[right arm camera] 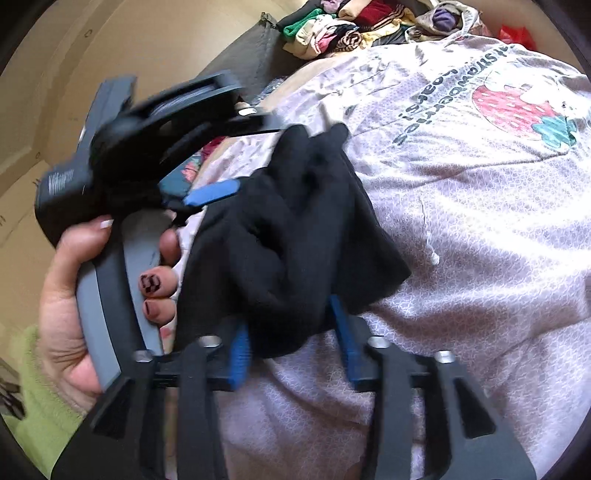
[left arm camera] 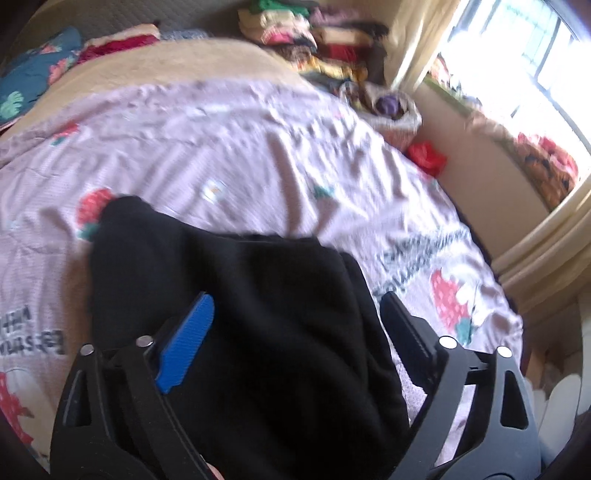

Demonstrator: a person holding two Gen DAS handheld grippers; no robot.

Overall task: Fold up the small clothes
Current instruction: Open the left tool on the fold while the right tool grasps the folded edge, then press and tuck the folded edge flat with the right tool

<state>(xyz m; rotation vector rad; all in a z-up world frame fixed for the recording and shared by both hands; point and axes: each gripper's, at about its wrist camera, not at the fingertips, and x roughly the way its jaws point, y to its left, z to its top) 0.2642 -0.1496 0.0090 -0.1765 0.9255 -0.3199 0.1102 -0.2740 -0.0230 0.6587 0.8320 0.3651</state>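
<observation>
A small black garment point(left arm camera: 240, 295) lies bunched on the pink strawberry-print bedsheet point(left arm camera: 221, 147). In the left wrist view my left gripper point(left arm camera: 295, 314) is open, its blue-padded fingers point(left arm camera: 188, 339) standing on either side of the black cloth. In the right wrist view the same garment point(right arm camera: 295, 229) lies crumpled between both grippers. My right gripper point(right arm camera: 291, 343) is open, its blue pads point(right arm camera: 242, 354) straddling the cloth's near edge. The left gripper point(right arm camera: 207, 195), held by a hand, shows at the garment's left side.
A pile of mixed coloured clothes point(left arm camera: 314, 40) sits at the far end of the bed, also in the right wrist view point(right arm camera: 351, 26). A bright window point(left arm camera: 517, 55) and a low wall are to the right. A red item point(left arm camera: 426, 155) lies by the bed edge.
</observation>
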